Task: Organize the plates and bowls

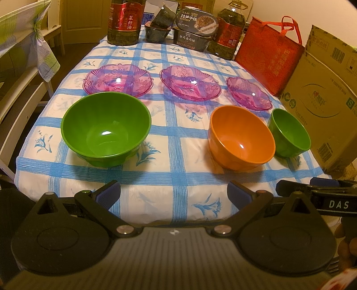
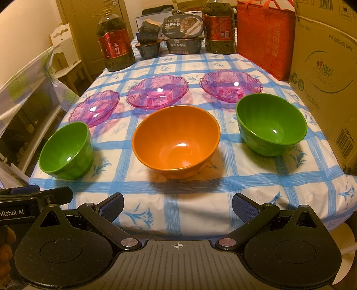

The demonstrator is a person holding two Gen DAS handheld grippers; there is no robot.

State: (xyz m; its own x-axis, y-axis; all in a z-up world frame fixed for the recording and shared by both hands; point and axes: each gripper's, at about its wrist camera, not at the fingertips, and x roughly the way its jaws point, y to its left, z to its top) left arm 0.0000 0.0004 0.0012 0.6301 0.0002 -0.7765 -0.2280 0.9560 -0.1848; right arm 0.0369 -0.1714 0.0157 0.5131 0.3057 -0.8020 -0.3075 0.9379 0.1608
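Three translucent purple plates stand in a row across the checked tablecloth (image 1: 178, 160): left plate (image 1: 118, 80), middle plate (image 1: 190, 82), right plate (image 1: 248, 93). In front of them stand a green bowl (image 1: 104, 131), an orange bowl (image 1: 242, 136) and a second green bowl (image 1: 290, 132), all upright and empty. The right wrist view shows the same plates (image 2: 158, 91) and the orange bowl (image 2: 176, 140) between the green bowls (image 2: 67, 151) (image 2: 271, 123). My left gripper (image 1: 173, 193) is open over the table's near edge. My right gripper (image 2: 177, 206) is open too, short of the orange bowl.
Two large oil bottles (image 1: 125, 21) (image 1: 227, 33) and stacked food boxes (image 1: 194, 31) line the far end. A red bag (image 1: 267, 55) and a cardboard box (image 1: 321, 96) crowd the right side. A cloth-covered chair (image 1: 26, 51) stands to the left.
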